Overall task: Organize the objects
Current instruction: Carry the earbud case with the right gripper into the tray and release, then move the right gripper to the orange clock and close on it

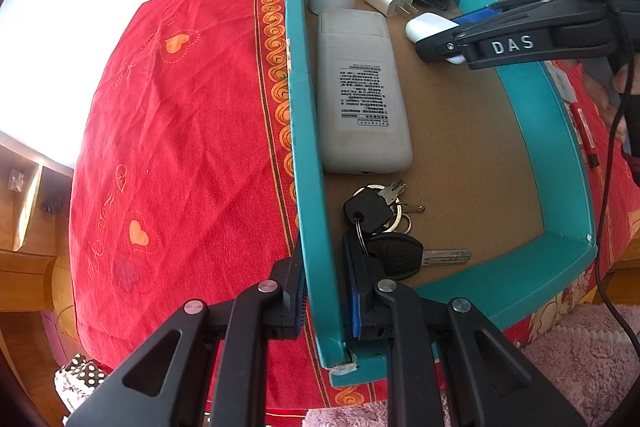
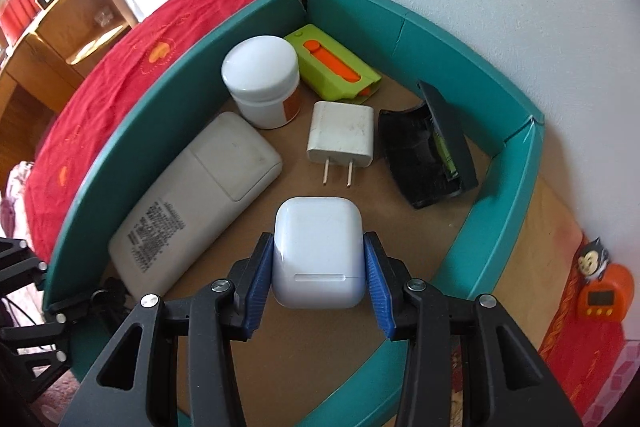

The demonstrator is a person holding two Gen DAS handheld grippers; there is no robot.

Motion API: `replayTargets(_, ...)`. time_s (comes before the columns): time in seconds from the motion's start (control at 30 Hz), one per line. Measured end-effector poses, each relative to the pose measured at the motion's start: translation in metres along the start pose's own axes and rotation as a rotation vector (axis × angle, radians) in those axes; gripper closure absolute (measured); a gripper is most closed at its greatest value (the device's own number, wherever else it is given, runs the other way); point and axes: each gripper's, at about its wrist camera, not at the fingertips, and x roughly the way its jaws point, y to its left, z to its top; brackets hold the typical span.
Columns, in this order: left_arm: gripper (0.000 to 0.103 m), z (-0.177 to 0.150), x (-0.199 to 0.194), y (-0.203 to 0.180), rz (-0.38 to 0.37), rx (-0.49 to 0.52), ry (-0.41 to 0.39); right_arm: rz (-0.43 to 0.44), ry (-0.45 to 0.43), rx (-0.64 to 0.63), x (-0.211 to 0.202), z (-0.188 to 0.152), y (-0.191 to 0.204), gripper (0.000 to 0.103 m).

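Holding the smooth, light, hard-shelled earbud case (image 2: 319, 251) by its flat sides, our right gripper (image 2: 318, 281) is clamped on it, while our left gripper (image 1: 325, 301) straddles the teal tray (image 1: 316, 227) wall, apparently gripping.

Your open lane: bare tray floor (image 1: 472, 155) mid/right, remote (image 1: 360, 91) + keys (image 1: 384, 227) crowd left wall, jar (image 2: 262, 81), charger (image 2: 341, 133), black case (image 2: 428, 155) block far end.
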Motion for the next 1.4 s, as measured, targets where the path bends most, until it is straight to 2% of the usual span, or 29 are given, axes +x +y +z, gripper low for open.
replayTargets(0.1, 0.088, 0.000, 0.000, 0.000, 0.001, -0.001, 0.000, -0.033, -0.002, -0.024, 0.004, 0.002, 0.003, 0.059)
replayTargets(0.33, 0.088, 0.002, 0.001, -0.002, 0.001, -0.003, -0.001, -0.037, -0.008, -0.012, 0.003, 0.002, 0.004, 0.058)
replayTargets(0.7, 0.088, 0.006, 0.001, -0.004, 0.007, -0.010, 0.003, -0.007, -0.146, 0.037, -0.046, -0.013, -0.005, 0.051)
replayTargets(0.87, 0.088, 0.005, 0.001, -0.004, 0.007, -0.011, 0.002, -0.082, -0.151, 0.037, -0.071, -0.030, -0.053, 0.050)
replayTargets(1.07, 0.088, 0.012, 0.002, -0.009, 0.009, -0.021, -0.001, -0.248, -0.089, 0.099, -0.075, -0.042, -0.132, 0.050)
replayTargets(1.2, 0.088, 0.009, 0.005, -0.009, 0.015, -0.024, 0.000, -0.333, -0.033, 0.070, -0.072, -0.044, -0.169, 0.050)
replayTargets(1.4, 0.088, 0.010, 0.011, -0.012, 0.019, -0.028, 0.006, -0.340, 0.037, -0.001, -0.060, -0.036, -0.190, 0.050)
